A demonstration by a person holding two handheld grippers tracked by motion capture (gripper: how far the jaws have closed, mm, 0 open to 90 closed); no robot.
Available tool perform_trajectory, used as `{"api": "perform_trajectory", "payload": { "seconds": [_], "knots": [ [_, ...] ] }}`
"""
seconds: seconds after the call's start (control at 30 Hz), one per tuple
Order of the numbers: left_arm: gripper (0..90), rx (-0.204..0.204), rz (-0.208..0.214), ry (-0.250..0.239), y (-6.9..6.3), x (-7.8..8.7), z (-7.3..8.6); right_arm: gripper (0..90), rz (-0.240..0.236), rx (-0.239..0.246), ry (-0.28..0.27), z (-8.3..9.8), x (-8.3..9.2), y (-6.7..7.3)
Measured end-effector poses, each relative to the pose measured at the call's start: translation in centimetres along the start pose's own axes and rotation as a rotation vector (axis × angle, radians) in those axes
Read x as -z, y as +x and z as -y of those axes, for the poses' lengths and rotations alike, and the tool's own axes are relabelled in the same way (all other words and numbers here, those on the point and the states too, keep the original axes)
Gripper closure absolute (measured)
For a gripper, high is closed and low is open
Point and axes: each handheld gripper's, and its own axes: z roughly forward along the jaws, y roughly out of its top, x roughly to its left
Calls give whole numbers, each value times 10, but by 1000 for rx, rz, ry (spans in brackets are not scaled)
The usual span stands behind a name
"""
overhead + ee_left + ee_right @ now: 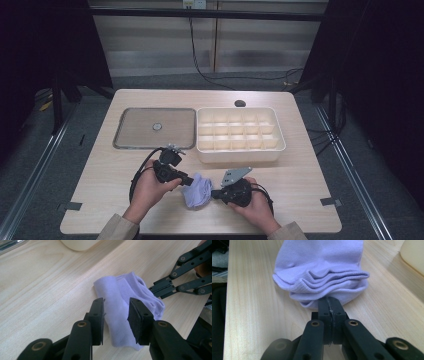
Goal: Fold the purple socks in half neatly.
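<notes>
Two grippers meet over a folded lilac sock (197, 192) on the bench (100, 180).
Right gripper (329, 305) jaws pressed together at its cuff edge; left gripper (116, 315) jaws parted astride the opposite end.

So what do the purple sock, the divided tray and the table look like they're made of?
The sock looks like soft knit fabric, lavender and matte: ribbed cuff edges, limp folds. The divided tray seems to be cream plastic, slightly glossy, with thin moulded walls. The table shows pale wood grain, possibly laminate or veneer.
</notes>
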Motion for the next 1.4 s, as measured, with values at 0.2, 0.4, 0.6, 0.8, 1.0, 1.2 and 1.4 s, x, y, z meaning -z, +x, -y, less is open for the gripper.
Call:
{"api": "perform_trajectory", "payload": {
  "seconds": [0.2, 0.4, 0.6, 0.8, 1.0, 1.2, 1.4],
  "knots": [
    [646, 14, 11, 1, 5, -3, 3, 892, 0, 1, -1, 0, 0, 0],
    [643, 34, 30, 8, 7, -6, 5, 892, 0, 0, 0, 0, 0, 0],
    [638, 49, 44, 10, 9, -9, 6, 892, -1, 0, -2, 0, 0, 0],
    [643, 62, 47, 17, 9, -11, 9, 892, -3, -1, -3, 0, 0, 0],
    [683, 68, 52, 24, 10, -11, 10, 892, -2, 0, -4, 0, 0, 0],
    [756, 71, 62, 33, 9, -11, 11, 892, -3, -4, -4, 0, 0, 0],
    [786, 81, 70, 34, 8, -11, 10, 891, -1, -1, -4, 0, 0, 0]
  ]
}}
